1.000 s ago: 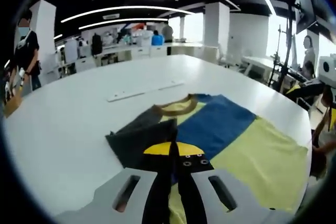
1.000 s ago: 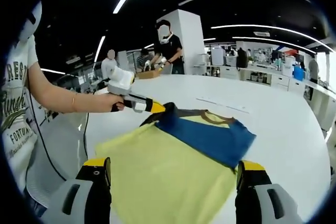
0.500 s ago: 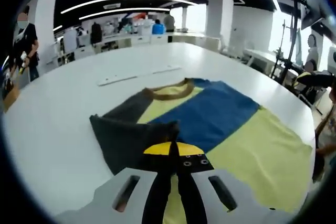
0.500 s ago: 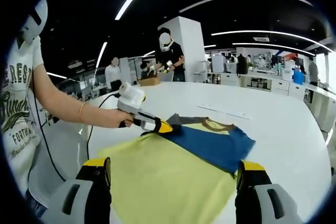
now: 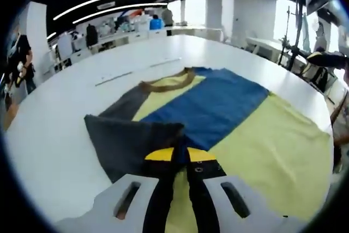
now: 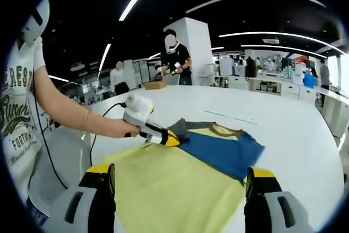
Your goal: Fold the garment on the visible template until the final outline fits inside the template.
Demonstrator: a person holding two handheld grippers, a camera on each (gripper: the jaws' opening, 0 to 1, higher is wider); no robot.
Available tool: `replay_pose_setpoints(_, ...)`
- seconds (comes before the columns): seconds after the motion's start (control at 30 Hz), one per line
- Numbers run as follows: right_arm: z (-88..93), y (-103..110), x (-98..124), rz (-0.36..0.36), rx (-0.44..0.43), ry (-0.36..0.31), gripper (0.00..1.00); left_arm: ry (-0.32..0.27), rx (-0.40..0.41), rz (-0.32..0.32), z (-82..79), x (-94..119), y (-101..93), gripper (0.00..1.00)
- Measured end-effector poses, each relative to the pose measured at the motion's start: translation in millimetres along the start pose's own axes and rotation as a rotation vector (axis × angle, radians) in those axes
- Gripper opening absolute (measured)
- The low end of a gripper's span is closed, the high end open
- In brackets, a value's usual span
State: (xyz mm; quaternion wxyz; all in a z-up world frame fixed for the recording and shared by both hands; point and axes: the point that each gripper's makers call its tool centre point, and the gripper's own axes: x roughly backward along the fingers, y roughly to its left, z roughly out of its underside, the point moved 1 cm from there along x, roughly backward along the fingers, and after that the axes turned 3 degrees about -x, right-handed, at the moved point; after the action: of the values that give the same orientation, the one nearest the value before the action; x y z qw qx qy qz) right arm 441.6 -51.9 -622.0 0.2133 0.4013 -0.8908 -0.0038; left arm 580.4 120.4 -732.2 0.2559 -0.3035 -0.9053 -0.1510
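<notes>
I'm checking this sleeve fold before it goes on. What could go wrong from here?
The left hand-held gripper is shut on the grey sleeve alone, so a pull may drag the shirt askew or leave the sleeve bunched.

The right hand-held gripper hovers open over the hem, pinning nothing, so the body could slide on the smooth table.

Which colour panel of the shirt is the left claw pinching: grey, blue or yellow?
The dark grey sleeve. The left claw is closed on its edge, while the blue band and yellow body lie flat on the table beyond it.
</notes>
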Motion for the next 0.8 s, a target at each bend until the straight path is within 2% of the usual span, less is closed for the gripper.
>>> replay_pose_setpoints(0.1, -0.9, 0.3, -0.6, 0.000, 0.002, -0.002, 0.99, -0.054, -0.004, 0.013, -9.2, 8.3, -3.6, 0.23)
replay_pose_setpoints(0.17, -1.4, 0.9, -1.2, -0.001, 0.001, -0.003, 0.99, -0.065, -0.010, 0.014, -11.9, 13.3, -1.7, 0.31)
replay_pose_setpoints(0.27, -1.6, 2.2, -1.9, -0.002, 0.003, -0.003, 0.99, -0.094, 0.028, 0.003, -16.5, 22.7, 7.2, 0.42)
replay_pose_setpoints(0.4, 0.0, 3.8, -2.4, -0.004, 0.007, 0.007, 0.99, -0.118, 0.078, -0.007, -18.7, 37.9, 21.1, 0.49)
replay_pose_setpoints(0.6, -0.6, 4.3, -2.4, -0.005, 0.006, 0.005, 0.99, -0.113, 0.110, -0.032, -9.4, 56.1, 38.5, 0.55)
replay_pose_setpoints(0.8, -0.6, 5.2, -3.1, -0.002, 0.007, 0.005, 0.99, -0.094, 0.137, -0.060, 8.2, 72.1, 51.4, 0.53)
